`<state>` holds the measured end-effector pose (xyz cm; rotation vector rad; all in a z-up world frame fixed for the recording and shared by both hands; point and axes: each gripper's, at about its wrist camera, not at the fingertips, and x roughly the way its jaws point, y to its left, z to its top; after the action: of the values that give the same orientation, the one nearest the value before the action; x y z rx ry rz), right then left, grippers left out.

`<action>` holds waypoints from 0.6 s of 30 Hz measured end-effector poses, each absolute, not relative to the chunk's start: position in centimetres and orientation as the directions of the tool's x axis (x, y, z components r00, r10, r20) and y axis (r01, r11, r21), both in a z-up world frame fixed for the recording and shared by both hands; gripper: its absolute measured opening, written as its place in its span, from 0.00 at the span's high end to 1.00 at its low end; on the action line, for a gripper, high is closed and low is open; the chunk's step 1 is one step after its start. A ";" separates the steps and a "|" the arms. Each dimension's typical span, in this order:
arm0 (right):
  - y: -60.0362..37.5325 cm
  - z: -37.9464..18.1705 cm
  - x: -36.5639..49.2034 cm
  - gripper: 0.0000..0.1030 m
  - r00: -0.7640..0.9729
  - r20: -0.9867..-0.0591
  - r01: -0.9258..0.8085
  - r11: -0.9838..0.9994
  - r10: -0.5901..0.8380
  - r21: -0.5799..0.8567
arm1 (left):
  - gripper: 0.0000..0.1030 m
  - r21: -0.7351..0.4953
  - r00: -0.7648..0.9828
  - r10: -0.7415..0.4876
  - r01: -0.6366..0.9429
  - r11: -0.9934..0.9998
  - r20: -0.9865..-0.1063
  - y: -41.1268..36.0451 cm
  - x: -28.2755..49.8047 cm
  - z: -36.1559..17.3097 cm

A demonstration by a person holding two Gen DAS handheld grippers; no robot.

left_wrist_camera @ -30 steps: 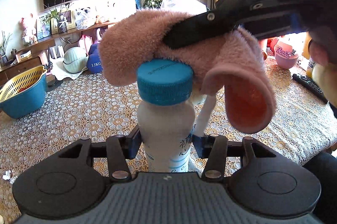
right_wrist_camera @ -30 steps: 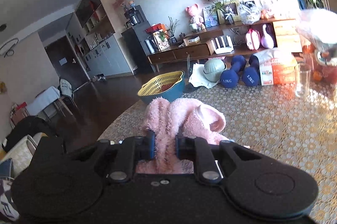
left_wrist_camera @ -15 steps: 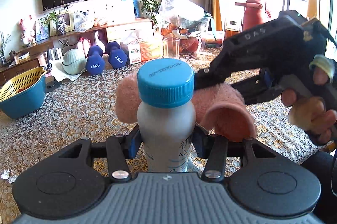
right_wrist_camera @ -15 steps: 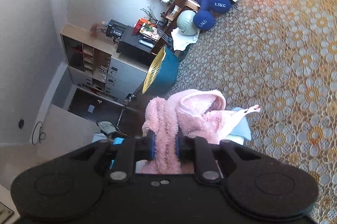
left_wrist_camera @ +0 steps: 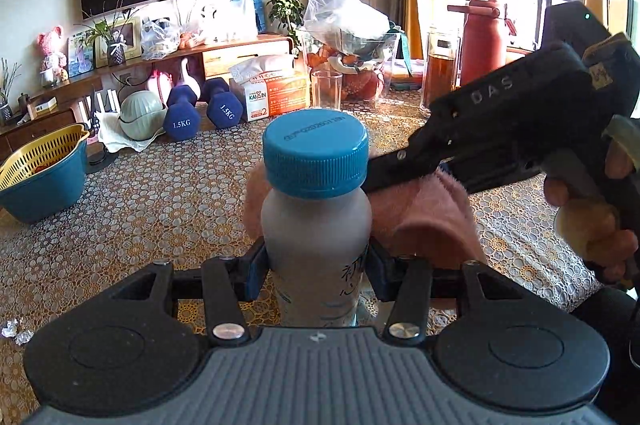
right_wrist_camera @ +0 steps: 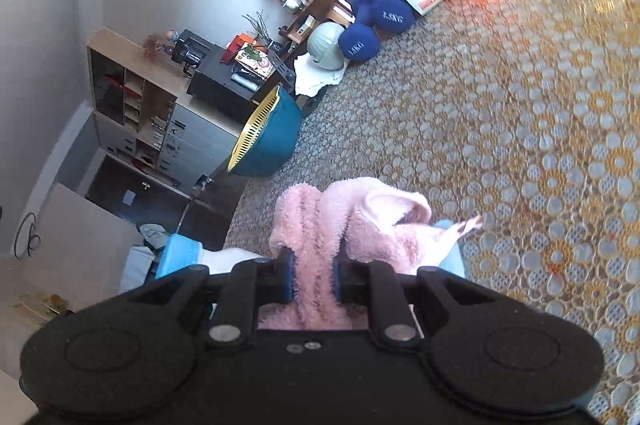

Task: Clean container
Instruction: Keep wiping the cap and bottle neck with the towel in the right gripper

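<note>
A white plastic bottle (left_wrist_camera: pixel 316 229) with a blue screw cap (left_wrist_camera: pixel 316 155) stands upright, and my left gripper (left_wrist_camera: pixel 316 267) is shut on its body. A fluffy pink cloth (left_wrist_camera: pixel 432 217) presses against the bottle's right and far side, below the cap. In the left wrist view the right gripper body (left_wrist_camera: pixel 500 133) reaches in from the right, held by a hand (left_wrist_camera: pixel 592 225). My right gripper (right_wrist_camera: pixel 314 275) is shut on the pink cloth (right_wrist_camera: pixel 360 221). The bottle's cap (right_wrist_camera: pixel 178 255) shows at lower left in the right wrist view.
The table wears a lace-patterned cloth (left_wrist_camera: pixel 160 205). A teal basin with a yellow strainer (left_wrist_camera: pixel 40 173) sits at the left. Two blue dumbbells (left_wrist_camera: pixel 200 109), a box (left_wrist_camera: pixel 276 93), an empty glass (left_wrist_camera: pixel 326 91), a tea jar (left_wrist_camera: pixel 440 73) and a red flask (left_wrist_camera: pixel 484 41) stand at the back.
The pink cloth has dropped from above the cap to the side of the bottle, below the cap. The right gripper has tilted and swung down to the right; the left grip is unchanged.
</note>
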<state>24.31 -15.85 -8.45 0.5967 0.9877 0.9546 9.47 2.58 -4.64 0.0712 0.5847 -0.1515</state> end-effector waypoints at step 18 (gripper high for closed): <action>-13.4 3.8 16.3 0.84 0.256 -0.377 -0.821 0.406 0.890 0.401 | 0.52 0.040 0.828 -0.109 0.156 0.987 -0.550 2.7 8.0 -4.7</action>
<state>16.27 -13.44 3.78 0.1324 0.6037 1.1657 8.00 2.67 -4.73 0.0849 0.5784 -0.1410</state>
